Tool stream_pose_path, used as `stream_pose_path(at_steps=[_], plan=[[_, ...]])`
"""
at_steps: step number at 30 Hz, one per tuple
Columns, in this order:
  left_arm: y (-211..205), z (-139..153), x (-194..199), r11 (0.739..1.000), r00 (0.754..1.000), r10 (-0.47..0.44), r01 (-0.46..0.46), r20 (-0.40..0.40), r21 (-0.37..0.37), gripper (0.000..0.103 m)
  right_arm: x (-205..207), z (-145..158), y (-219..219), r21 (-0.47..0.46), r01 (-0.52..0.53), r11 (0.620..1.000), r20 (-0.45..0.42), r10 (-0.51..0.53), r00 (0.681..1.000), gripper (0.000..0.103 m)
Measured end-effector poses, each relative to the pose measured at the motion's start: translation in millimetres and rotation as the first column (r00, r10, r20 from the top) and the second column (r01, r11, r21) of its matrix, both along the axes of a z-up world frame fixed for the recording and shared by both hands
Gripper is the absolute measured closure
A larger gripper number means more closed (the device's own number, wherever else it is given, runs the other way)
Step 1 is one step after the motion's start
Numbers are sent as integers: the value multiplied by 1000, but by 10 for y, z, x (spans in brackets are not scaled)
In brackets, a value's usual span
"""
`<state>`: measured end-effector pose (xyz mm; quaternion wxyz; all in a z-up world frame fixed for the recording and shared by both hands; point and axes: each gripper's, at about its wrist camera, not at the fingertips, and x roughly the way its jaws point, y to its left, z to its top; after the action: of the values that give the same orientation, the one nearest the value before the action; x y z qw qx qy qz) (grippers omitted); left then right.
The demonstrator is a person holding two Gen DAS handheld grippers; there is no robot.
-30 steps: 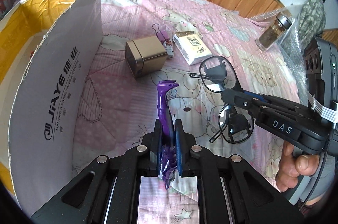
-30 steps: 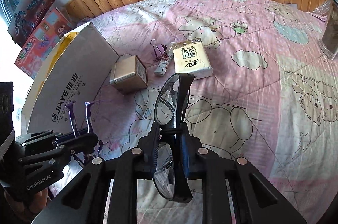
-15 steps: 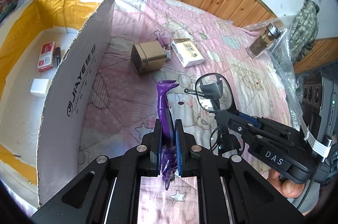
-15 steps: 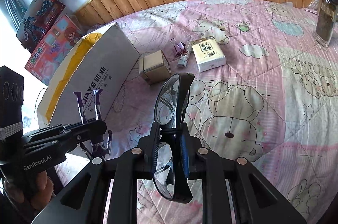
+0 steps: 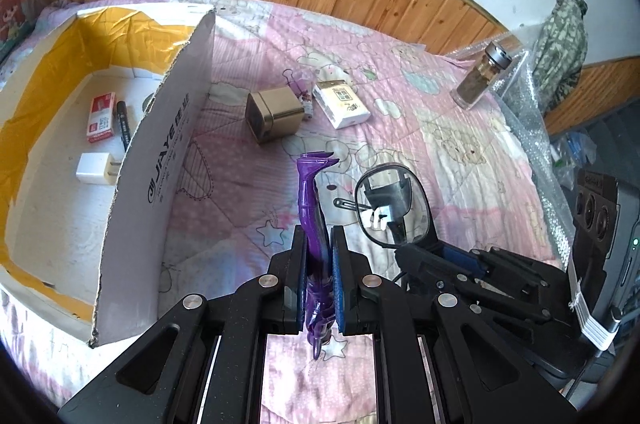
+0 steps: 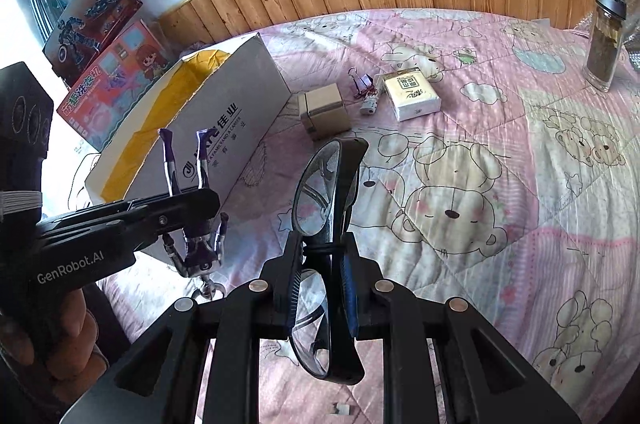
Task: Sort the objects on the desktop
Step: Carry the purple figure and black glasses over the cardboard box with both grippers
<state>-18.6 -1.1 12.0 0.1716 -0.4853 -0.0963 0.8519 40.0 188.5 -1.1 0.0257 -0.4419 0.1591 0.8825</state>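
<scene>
While the left gripper (image 5: 318, 288) clamps a purple figurine (image 5: 314, 220), the right gripper (image 6: 322, 288) grips black-framed glasses (image 6: 328, 183), their lower lens partly hidden.

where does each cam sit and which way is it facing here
Left wrist: rides the left gripper, angled down along fingers clamped on a purple figurine, toward the open white cardboard box; the right gripper shows beside it.
Right wrist: rides the right gripper, angled down over black-framed glasses and pink quilt; the left gripper and a hand show.
Shared: box, gold tin, tissue pack.
</scene>
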Motion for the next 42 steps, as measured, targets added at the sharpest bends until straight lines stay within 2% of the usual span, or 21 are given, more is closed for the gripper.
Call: stream_pose_path(at_steps=[20,42], plan=[[-338,319,236,999,996,31,-27,-83,44,93,159,327,-550,51,-70,996,-52,73,996,83],[-1009,516,205,985,982,135,-118,-132,127,93,-52,672,-1074,128,-171,977,-91,183,979,83]])
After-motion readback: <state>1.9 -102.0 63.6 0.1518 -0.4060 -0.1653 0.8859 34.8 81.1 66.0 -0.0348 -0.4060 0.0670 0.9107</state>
